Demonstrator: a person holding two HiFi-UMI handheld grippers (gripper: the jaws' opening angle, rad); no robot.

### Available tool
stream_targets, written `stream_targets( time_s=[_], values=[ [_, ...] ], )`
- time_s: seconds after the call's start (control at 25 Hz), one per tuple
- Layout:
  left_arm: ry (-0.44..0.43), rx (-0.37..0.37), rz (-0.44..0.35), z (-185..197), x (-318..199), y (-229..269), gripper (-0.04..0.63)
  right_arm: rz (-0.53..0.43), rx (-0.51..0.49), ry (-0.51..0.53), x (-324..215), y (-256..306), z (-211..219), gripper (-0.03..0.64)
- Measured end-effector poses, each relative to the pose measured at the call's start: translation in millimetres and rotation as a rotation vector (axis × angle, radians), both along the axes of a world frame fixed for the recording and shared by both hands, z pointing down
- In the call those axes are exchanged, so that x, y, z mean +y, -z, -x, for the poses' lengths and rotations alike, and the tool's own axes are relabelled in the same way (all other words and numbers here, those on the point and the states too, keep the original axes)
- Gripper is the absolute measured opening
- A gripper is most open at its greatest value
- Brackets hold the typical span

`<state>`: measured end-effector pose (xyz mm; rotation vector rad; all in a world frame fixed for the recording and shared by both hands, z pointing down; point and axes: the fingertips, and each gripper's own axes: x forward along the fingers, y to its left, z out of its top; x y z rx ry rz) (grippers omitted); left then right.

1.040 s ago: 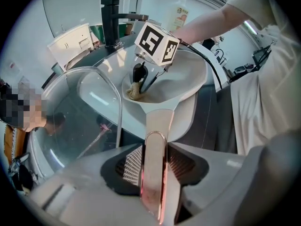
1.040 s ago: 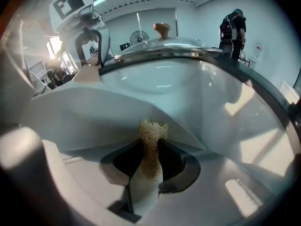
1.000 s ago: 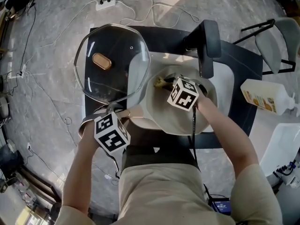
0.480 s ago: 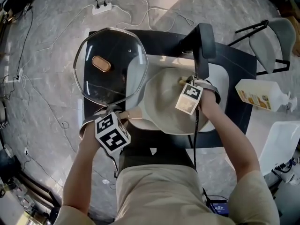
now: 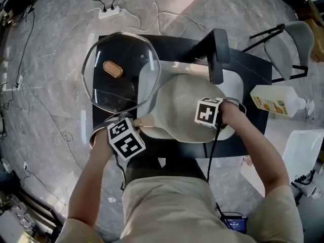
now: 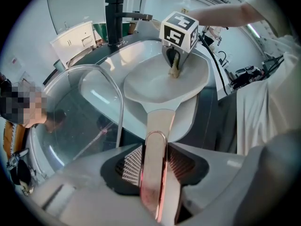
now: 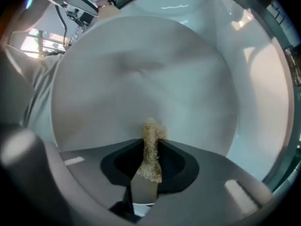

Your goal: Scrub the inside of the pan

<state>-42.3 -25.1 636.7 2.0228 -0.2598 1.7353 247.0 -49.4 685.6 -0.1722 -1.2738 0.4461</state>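
White pan (image 5: 182, 105) points its handle (image 6: 160, 121) toward the person, left tool (image 6: 155, 161) clamped on it; right tool (image 7: 150, 142) pinches scrubber (image 7: 151, 160).

Bright, even light; soft sheen on the pan (image 7: 141, 79); fisheye edges darken.

Beige short-sleeved top (image 5: 169, 206); grey left gripper (image 6: 155, 166) and right gripper (image 7: 149, 161), each with a black-and-white marker cube (image 5: 125, 139).

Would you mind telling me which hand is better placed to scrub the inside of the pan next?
Right. The right tongs grip the scourer inside the pan, while the left tongs are clamped on its handle, steadying it.
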Motion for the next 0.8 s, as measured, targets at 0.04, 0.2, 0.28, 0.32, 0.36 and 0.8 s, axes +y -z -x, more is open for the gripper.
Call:
stream_targets(
  time_s=[0.04, 0.2, 0.28, 0.32, 0.36, 0.8],
  values=[
    [0.002, 0.000, 0.001, 0, 0, 0, 0.173, 0.045, -0.008, 0.000, 9, 5, 3, 0.094],
    [0.007, 0.007, 0.001, -1, 0, 1, 0.173, 0.181, -0.102, -0.013, 41, 24, 31, 0.094],
    [0.005, 0.008, 0.005, -1, 0, 1, 0.173, 0.227, -0.183, -0.055, 53, 27, 57, 0.094],
    [0.005, 0.010, 0.009, -1, 0, 1, 0.173, 0.234, -0.213, -0.074, 56, 27, 69, 0.094],
    [0.006, 0.012, 0.013, -1, 0, 1, 0.173, 0.231, -0.233, -0.087, 55, 24, 80, 0.094],
    [0.010, 0.033, 0.004, -2, -1, 2, 0.173, -0.062, -0.384, -0.072, -16, -28, 151, 0.095]
  ],
)
